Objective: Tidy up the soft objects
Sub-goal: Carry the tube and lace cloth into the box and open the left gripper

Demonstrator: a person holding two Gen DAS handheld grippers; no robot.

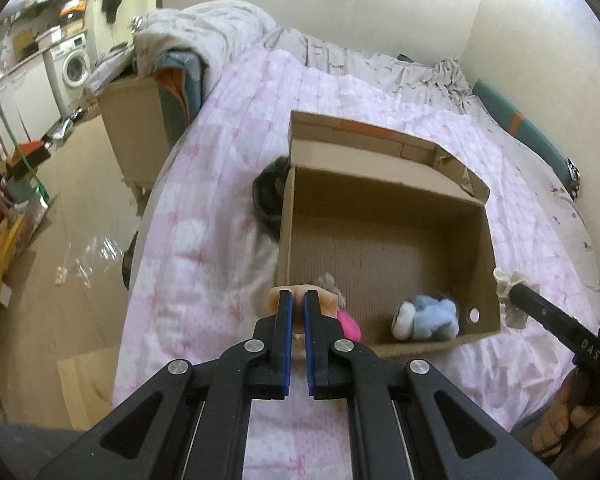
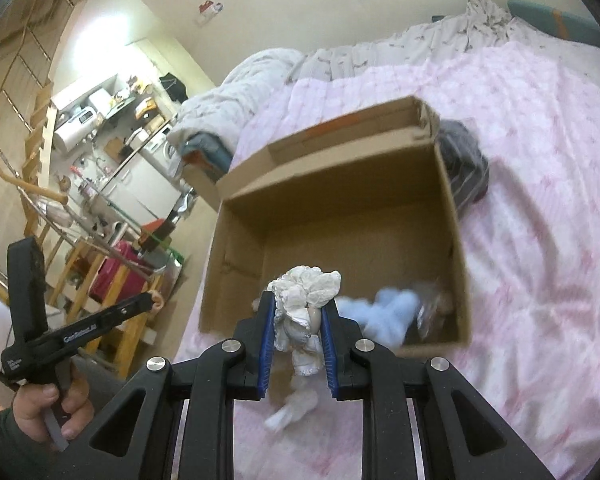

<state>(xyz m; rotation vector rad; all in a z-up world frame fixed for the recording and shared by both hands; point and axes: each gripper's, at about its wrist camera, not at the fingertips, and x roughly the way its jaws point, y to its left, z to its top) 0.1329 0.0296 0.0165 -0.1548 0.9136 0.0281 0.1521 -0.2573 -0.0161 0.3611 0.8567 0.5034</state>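
With the right gripper clamped on the white doll and the left gripper pinching a peach toy, each should clear the cardboard box rim before letting go.

The cardboard box sits on the bed, with the plush toy in its near corner.

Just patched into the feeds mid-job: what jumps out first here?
An open cardboard box sits on the pink bedspread, with a pale blue plush in its near corner. The right tool is shut on a white frilly soft toy at the box's near edge, while the left tool grips a peach-coloured soft item at the opposite near corner.
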